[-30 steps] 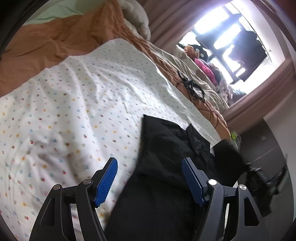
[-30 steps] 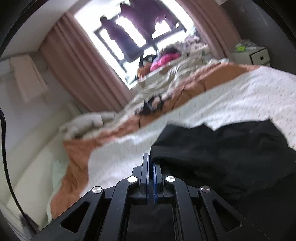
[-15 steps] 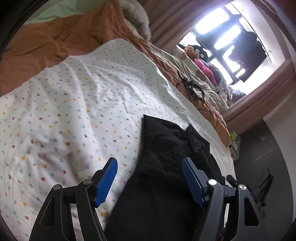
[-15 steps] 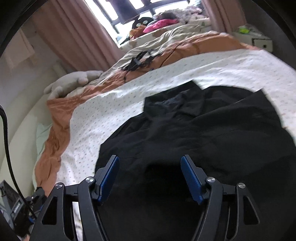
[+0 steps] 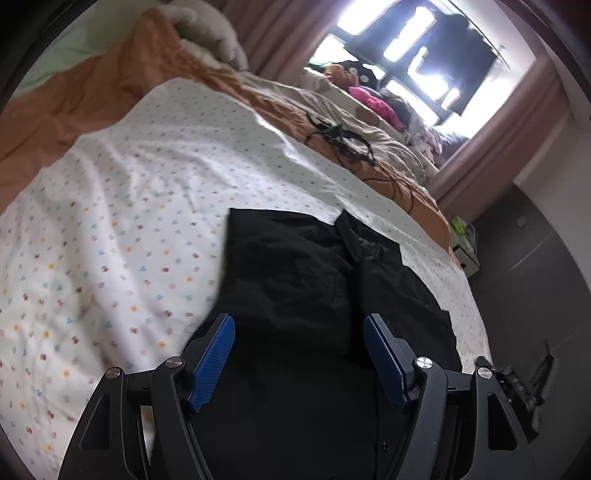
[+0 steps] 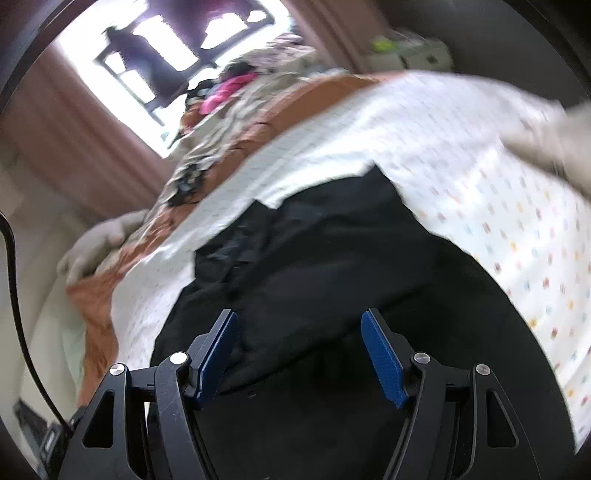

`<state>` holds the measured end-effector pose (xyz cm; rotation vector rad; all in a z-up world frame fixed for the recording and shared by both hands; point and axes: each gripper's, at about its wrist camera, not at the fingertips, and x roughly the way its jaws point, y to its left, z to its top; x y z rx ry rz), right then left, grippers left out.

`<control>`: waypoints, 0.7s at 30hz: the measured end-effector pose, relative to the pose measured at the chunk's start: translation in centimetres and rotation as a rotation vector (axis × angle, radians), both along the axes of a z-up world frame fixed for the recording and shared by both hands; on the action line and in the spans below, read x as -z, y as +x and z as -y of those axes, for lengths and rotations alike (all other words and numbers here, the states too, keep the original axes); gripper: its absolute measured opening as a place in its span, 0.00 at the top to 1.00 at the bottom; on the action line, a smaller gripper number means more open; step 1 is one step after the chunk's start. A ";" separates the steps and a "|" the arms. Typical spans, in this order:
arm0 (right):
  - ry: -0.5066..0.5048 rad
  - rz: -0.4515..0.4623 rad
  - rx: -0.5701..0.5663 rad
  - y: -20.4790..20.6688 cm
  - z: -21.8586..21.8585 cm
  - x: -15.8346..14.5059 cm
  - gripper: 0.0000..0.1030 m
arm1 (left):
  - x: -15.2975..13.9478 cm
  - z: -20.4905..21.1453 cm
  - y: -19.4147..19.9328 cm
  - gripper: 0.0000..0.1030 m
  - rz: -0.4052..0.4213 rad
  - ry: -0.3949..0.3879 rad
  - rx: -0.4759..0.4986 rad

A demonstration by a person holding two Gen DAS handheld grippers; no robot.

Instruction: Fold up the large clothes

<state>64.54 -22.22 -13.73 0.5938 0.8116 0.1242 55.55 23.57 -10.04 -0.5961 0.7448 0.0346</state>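
Observation:
A large black garment (image 5: 314, 288) lies partly folded on a white dotted bedsheet (image 5: 122, 221). Its collar end points away from me. My left gripper (image 5: 299, 358) is open and empty, hovering just above the near part of the garment. In the right wrist view the same black garment (image 6: 332, 251) fills the lower middle on the dotted sheet (image 6: 498, 177). My right gripper (image 6: 299, 350) is open and empty above the garment's near part. That view is motion blurred.
An orange blanket (image 5: 92, 85) and a pale pillow (image 5: 210, 33) lie at the far side of the bed. Black cables (image 5: 340, 140) rest on the blanket. A bright window with curtains (image 5: 424, 55) is beyond. Dark floor (image 5: 535, 295) lies to the right of the bed.
My right gripper was shut on a fold of the black garment a second ago; it has opened, let the cloth go and swung. My left gripper stayed open and shifted over the garment.

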 end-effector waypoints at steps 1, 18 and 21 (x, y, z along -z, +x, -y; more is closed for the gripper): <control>0.008 -0.034 0.014 0.6 0.5 1.0 0.33 | 0.0 0.8 0.3 0.29 0.001 0.013 0.012; 0.215 -0.092 0.116 3.7 6.6 5.6 0.65 | 1.4 15.5 7.9 0.29 -0.076 0.292 0.293; 0.238 -0.104 0.132 4.0 7.3 6.2 0.65 | 2.6 17.7 10.1 0.29 -0.116 0.350 0.340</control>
